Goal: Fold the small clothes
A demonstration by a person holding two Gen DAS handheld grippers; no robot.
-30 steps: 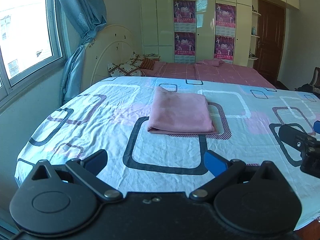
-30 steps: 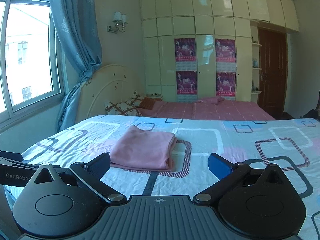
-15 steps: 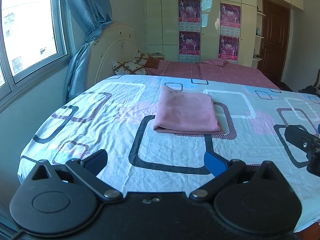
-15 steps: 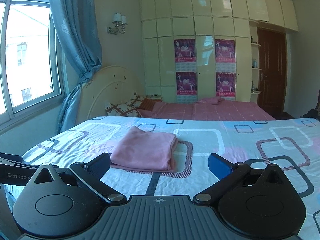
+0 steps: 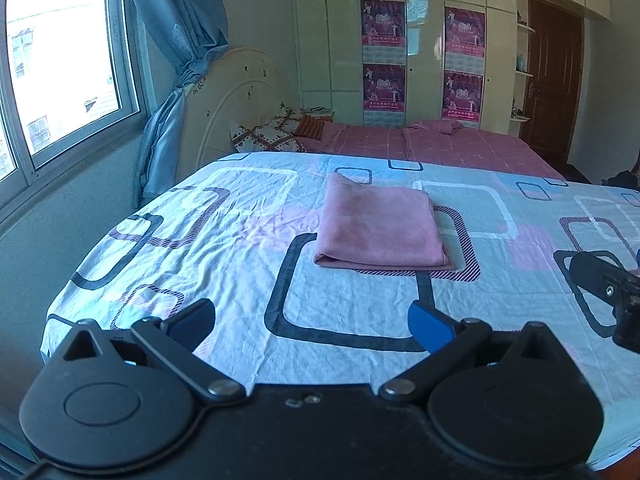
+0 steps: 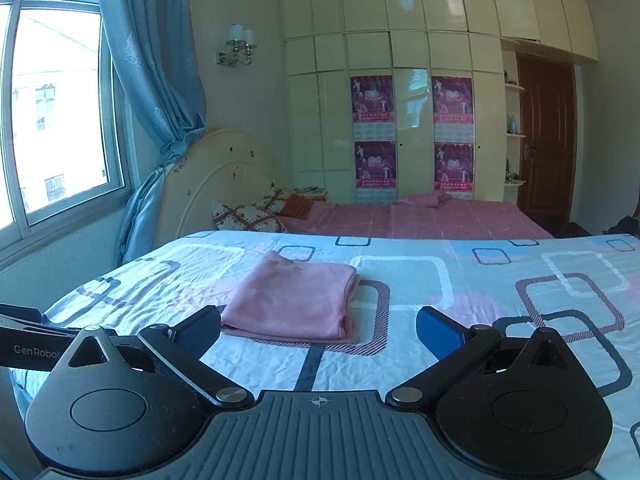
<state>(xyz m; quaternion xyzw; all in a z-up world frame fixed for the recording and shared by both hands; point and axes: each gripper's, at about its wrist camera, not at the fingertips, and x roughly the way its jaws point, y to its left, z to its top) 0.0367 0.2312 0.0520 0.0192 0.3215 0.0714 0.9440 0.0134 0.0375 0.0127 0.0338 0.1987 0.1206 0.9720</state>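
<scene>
Garment: pink cloth point(image 5: 380, 226) lies folded on your bedsheet point(image 5: 248, 264).
Grippers: left gripper point(image 5: 312, 322) and right gripper point(image 6: 318, 328) gape, empty.
Tip: check edges align; don't disturb it.

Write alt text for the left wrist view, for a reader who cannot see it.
A folded pink cloth lies flat on a patterned bedsheet, ahead of the open, empty left claw. Part of the right claw shows at the right edge, a window with a blue curtain at left, and a pink bed before a cream wardrobe.
</scene>
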